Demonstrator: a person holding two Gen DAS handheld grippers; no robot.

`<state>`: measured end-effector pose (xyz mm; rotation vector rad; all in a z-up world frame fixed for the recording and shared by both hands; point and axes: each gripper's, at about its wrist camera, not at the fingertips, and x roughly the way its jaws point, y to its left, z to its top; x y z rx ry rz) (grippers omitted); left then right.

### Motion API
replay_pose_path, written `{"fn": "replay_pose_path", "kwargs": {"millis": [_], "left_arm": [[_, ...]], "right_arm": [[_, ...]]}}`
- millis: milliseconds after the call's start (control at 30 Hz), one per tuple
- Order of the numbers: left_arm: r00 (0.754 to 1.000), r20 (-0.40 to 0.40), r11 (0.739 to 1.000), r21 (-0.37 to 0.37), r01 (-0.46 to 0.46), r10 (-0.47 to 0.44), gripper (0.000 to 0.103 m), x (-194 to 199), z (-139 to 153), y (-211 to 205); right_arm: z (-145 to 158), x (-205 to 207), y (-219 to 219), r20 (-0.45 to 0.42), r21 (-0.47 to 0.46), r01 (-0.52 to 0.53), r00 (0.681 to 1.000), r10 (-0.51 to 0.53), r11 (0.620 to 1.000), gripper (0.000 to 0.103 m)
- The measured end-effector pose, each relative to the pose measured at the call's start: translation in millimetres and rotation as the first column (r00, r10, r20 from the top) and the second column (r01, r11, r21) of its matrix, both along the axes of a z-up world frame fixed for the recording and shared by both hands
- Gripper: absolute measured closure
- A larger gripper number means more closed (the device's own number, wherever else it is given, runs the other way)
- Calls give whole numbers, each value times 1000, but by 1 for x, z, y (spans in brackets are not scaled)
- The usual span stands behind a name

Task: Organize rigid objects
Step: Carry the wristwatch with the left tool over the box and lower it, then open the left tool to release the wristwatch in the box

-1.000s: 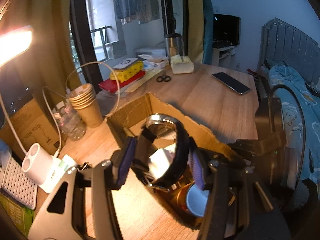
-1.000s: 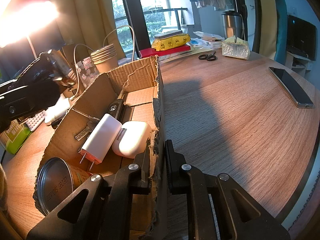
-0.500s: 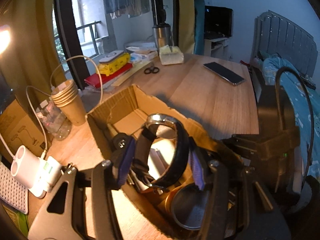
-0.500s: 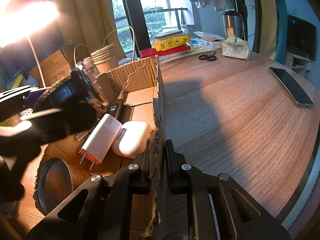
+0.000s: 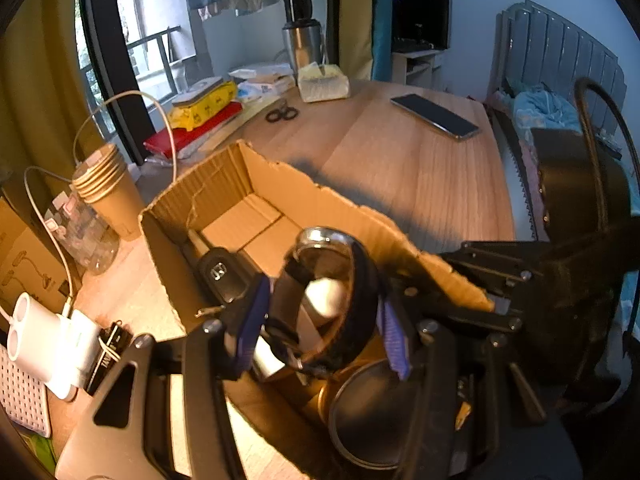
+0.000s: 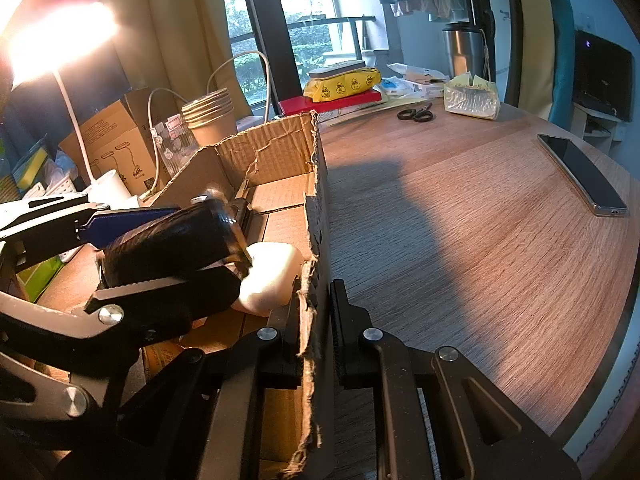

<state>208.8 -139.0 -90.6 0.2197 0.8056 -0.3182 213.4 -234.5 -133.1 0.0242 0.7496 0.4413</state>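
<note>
Wristwatch (image 5: pixel 326 300), black strap looped, clamped between the blue pads of the left gripper (image 5: pixel 320 320), hanging over the open cardboard box (image 5: pixel 280 184) at its near end. My read: carried in for a drop among the other hard items.

Right gripper (image 6: pixel 314 336) pinched shut on the box's torn side wall, likely to steady it against a knock.

Inside the box: white earbud case (image 6: pixel 272 276) directly under the watch, black car key (image 5: pixel 220 276) at 10 o'clock from it, metal tin (image 5: pixel 372 412) at 5 o'clock. Far half bare.

Phone (image 6: pixel 580 176) on the table (image 6: pixel 460 240), well apart at the box's 2 o'clock.
</note>
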Motion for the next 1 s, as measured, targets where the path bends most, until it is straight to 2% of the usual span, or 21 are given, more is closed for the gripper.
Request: {"fn": "replay_pose_path", "kwargs": {"millis": [600,767,1000], "left_arm": [[1000,18,1000,14,-15,15,49,0,5,5],[998,22,997,43,-59,58,49,8,3,12],[995,33,994,45,-96,95,49,9,5,23]], "right_arm": [[0,1,-2,-2,1,1,1000,-1,1000,90],[0,1,-2,-2,1,0,1000,0,1000,90],[1,0,-2,-2,1,0,1000,0,1000,90]]}}
